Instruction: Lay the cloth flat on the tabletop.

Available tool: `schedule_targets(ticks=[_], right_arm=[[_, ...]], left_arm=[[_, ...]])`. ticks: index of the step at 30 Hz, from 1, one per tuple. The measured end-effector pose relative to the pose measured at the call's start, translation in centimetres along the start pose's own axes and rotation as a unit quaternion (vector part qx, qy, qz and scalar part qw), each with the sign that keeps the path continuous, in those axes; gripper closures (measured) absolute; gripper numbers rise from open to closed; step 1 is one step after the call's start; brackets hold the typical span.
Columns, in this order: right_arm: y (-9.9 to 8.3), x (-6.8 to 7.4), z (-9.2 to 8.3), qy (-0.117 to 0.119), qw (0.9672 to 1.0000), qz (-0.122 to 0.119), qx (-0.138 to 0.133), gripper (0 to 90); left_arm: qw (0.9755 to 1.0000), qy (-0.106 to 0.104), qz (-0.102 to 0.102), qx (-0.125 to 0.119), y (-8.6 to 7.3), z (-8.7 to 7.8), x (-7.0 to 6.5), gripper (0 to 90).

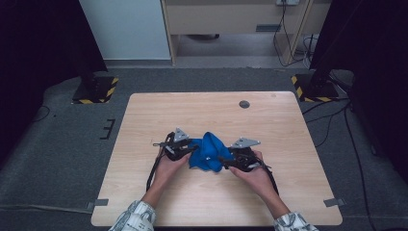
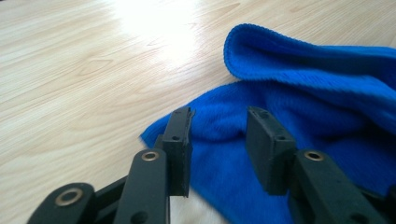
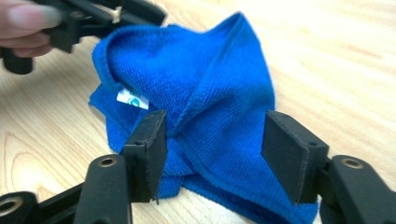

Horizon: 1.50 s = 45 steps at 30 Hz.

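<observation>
1. Two grippers flank one blue cloth [image 1: 208, 152] bunched on the table [image 1: 144, 115].
2. Left gripper [image 2: 218, 122]: jaws apart, released, cloth behind them.
3. Right gripper [image 3: 212, 135]: jaws apart, released, straddling the cloth's fold.

Left tongs [image 2: 218, 128] and right tongs [image 3: 212, 144] gape.

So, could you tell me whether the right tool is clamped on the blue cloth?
No, the right tool stands open, the blue cloth lying loose between its pads.
</observation>
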State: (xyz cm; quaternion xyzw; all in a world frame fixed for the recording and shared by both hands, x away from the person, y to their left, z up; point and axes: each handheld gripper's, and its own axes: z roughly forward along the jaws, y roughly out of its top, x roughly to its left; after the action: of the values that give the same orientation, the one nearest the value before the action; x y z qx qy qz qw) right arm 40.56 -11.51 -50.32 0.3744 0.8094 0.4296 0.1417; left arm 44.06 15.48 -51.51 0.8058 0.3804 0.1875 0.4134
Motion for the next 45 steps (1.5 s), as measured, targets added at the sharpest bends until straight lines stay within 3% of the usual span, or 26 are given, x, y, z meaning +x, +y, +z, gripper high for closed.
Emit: schedule_targets(ticks=[3, 6, 9, 12, 14, 17, 21, 23, 24, 29, 34, 39, 45], right_arm=[[0.0, 0.1, -0.4, -0.01, 0.9997, -0.012, -0.016, 39.4], [0.0, 0.2, -0.5, -0.007, 0.9998, -0.001, -0.021, 36.2], [0.0, 0.6, -0.1, -0.004, 0.9999, -0.002, -0.014, 30.4], [0.0, 1.1, 0.2, 0.002, 0.9999, -0.008, -0.009, 28.0], [0.0, 1.9, 0.5, -0.003, 0.9998, -0.021, -0.007, 34.6], [-0.1, 1.8, 0.9, -0.021, 0.9994, -0.029, -0.005, 51.4], [-0.3, 1.3, 1.0, -0.02, 0.9995, -0.023, -0.007, 75.4], [-0.3, 1.2, 1.0, -0.022, 0.9995, -0.024, -0.006, 79.0], [-0.3, 1.0, 0.9, -0.015, 0.9997, -0.018, -0.005, 85.7], [-0.2, 0.8, 0.3, -0.014, 0.9997, -0.014, -0.015, 88.9], [-0.1, 1.1, 0.0, -0.006, 0.9996, -0.019, -0.019, 89.1], [0.1, 1.4, -0.2, -0.002, 0.9996, -0.02, -0.022, 89.1], [0.2, 1.8, -0.2, 0.001, 0.9995, -0.023, -0.024, 89.1]], left_arm=[[1.0, 0.002, -0.006, -0.007, -0.6, -1.5, 0.0, 55.6], [1.0, 0.005, 0.003, -0.007, -1.2, -2.7, -0.3, 51.1], [1.0, -0.002, -0.005, -0.005, -1.5, -3.4, -0.8, 46.9], [1.0, -0.007, 0.002, -0.003, -1.6, -3.8, -1.3, 43.5], [0.9999, -0.011, 0.003, -0.01, -1.6, -4.4, -1.8, 39.7], [0.9998, -0.019, -0.002, -0.009, -1.7, -4.6, -2.3, 33.0], [0.9993, -0.03, -0.018, -0.012, -1.7, -4.2, -2.8, 27.1], [0.9993, -0.032, -0.016, -0.011, -1.7, -4.1, -3.0, 26.4], [0.9994, -0.033, -0.007, -0.006, -1.7, -3.8, -3.5, 26.4], [0.9994, -0.032, 0.007, -0.011, -1.4, -3.7, -4.5, 29.0], [0.999, -0.023, 0.013, -0.035, -0.7, -3.6, -5.4, 34.1], [0.9992, -0.026, 0.015, -0.027, -0.4, -2.4, -6.0, 36.2], [0.9997, -0.009, 0.021, -0.009, -0.7, -1.0, -5.9, 41.1]])
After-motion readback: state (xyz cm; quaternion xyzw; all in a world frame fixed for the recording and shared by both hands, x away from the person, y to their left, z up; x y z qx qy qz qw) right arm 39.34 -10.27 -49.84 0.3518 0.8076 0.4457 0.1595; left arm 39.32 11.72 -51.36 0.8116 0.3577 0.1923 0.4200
